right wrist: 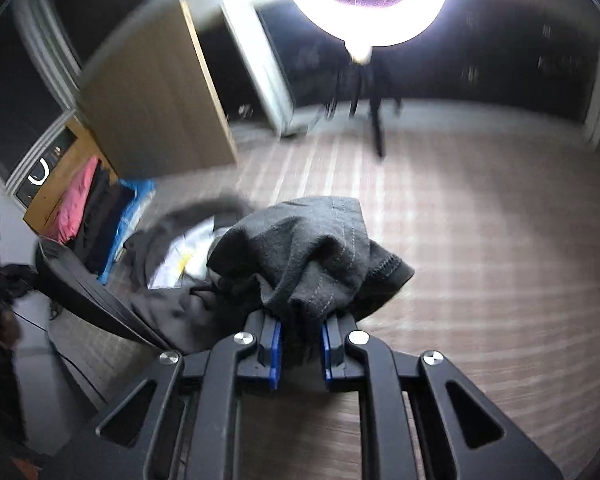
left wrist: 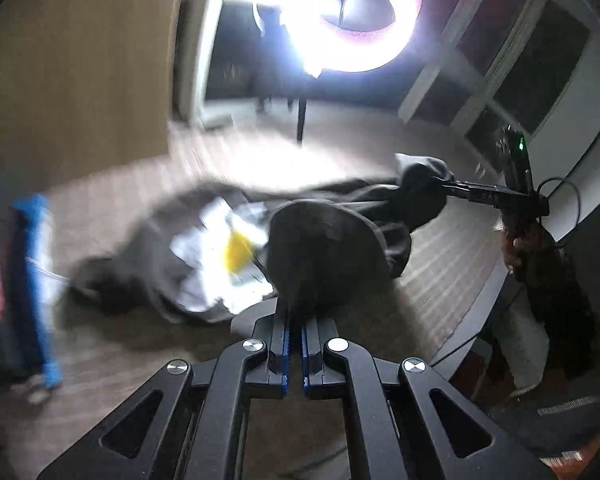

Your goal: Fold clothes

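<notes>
Illumination comes from a single ring light [left wrist: 364, 20] at the top of both views; its circle is fully overexposed, with a purple-tinged fringe on the inner edge. It casts a blown-out white patch of glare on the striped surface [right wrist: 480, 248] directly below it. The room beyond is dim: the windows [left wrist: 532, 68] and far wall read almost black. Both frames show strong fisheye curvature and dark vignetting at the corners. Motion blur is heavy in the left wrist view, smearing the dark garment [left wrist: 204, 256] and the blue item [left wrist: 32, 280] at the left edge. The right wrist view renders the nearby grey fabric stitching sharply, while its background is smeared.
</notes>
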